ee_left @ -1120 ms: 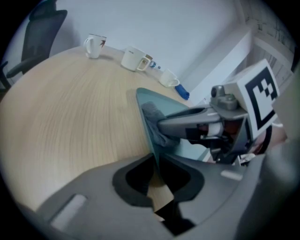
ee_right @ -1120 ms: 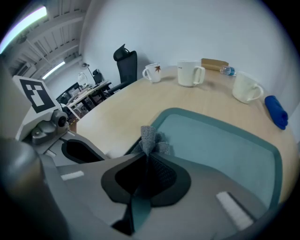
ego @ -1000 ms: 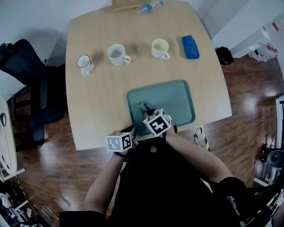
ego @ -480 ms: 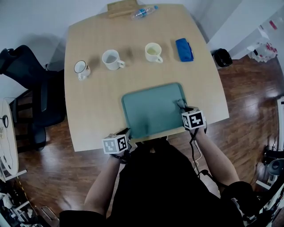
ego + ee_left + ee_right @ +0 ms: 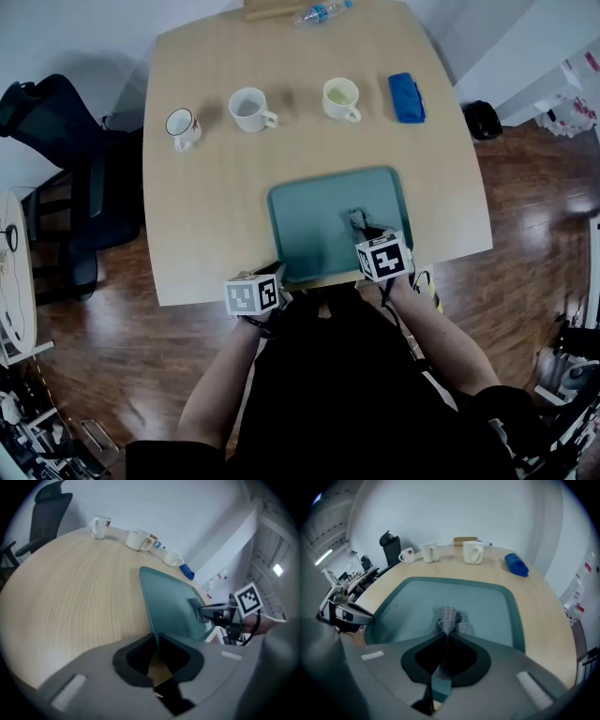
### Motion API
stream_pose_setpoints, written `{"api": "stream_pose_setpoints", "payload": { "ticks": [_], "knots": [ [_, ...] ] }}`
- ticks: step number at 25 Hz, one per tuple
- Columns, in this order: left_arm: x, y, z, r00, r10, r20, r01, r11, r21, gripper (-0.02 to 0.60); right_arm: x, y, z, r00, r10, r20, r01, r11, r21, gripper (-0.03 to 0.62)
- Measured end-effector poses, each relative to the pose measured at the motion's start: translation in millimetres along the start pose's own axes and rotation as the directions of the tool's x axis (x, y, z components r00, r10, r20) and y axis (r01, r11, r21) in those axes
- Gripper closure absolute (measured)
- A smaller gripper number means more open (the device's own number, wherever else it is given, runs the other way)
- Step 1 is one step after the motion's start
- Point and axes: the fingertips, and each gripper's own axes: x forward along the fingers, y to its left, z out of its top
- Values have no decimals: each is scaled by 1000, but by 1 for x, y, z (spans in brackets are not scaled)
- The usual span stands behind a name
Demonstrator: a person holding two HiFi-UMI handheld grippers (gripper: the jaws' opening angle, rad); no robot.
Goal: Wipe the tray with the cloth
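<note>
A teal tray point(image 5: 314, 217) lies near the table's front edge. The jaws of my left gripper point(image 5: 278, 277) are closing on the rim at the tray's near-left corner. In the left gripper view the tray point(image 5: 169, 605) runs away from the left gripper point(image 5: 156, 642), with its rim caught between the jaws. My right gripper point(image 5: 362, 229) is over the right half of the tray, shut on a grey cloth point(image 5: 356, 220). In the right gripper view the bunched cloth point(image 5: 449, 617) sticks out of the right gripper point(image 5: 446, 633) and rests on the tray point(image 5: 423, 603).
Three mugs point(image 5: 180, 127) point(image 5: 250, 108) point(image 5: 340, 98) and a blue object point(image 5: 406, 97) stand in a row at the back of the wooden table point(image 5: 206, 216). A water bottle point(image 5: 319, 13) lies at the far edge. A black chair point(image 5: 70, 178) stands to the left.
My right gripper swept the cloth from the tray's near-left part to its right edge, then came back a little toward the middle. The left gripper stayed at the tray's corner.
</note>
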Motion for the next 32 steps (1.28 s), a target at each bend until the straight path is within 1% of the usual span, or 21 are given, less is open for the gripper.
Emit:
{"api": "stream_pose_setpoints", "payload": {
  "ticks": [2, 4, 7, 9, 13, 16, 18, 20, 23, 25, 28, 30, 32],
  "knots": [
    [0, 0, -1, 1000, -11, -2, 11, 1000, 1, 541, 8, 40, 9, 998, 56, -1, -56, 997, -62, 568],
    [0, 0, 0, 1000, -16, -3, 16, 1000, 5, 541, 12, 80, 19, 994, 108, -9, -109, 986, -129, 568],
    [-4, 3, 3, 1000, -10, -6, 10, 1000, 9, 540, 17, 127, 32, 987, 160, -32, -163, 956, -243, 568],
    [-2, 0, 2, 999, -38, -8, 38, 999, 15, 540, 22, 150, 37, 982, 185, -44, -190, 938, -288, 568],
    [-1, -2, 1, 997, -70, -12, 70, 997, 26, 538, 30, 183, 43, 968, 243, -62, -250, 914, -318, 568],
    [0, -1, 0, 995, -103, -16, 103, 994, 22, 537, 34, 193, 44, 952, 293, -84, -305, 902, -307, 568],
    [-1, 1, 0, 995, -104, -12, 104, 994, 16, 537, 35, 194, 43, 944, 316, -92, -329, 901, -283, 568],
    [-2, 2, 0, 995, -98, -6, 98, 995, 10, 537, 31, 182, 43, 952, 295, -86, -307, 910, -278, 568],
    [-1, 3, 0, 996, -93, -5, 93, 996, 5, 537, 18, 141, 34, 976, 210, -62, -219, 936, -276, 568],
    [-2, 4, 1, 996, -91, -4, 91, 996, -1, 537, 9, 101, 20, 987, 150, -47, -157, 960, -234, 568],
    [-1, 4, 0, 997, -80, 3, 80, 997, -10, 538, -6, 29, -10, 997, 52, -49, -58, 991, -123, 568],
    [-1, 4, 0, 998, -70, 7, 70, 997, -14, 538, -16, -19, -31, 998, -13, -65, 8, 997, -79, 568],
    [-1, 4, 0, 998, -62, 10, 62, 998, -16, 538, -25, -56, -46, 995, -64, -80, 59, 996, -62, 568]
  ]
}}
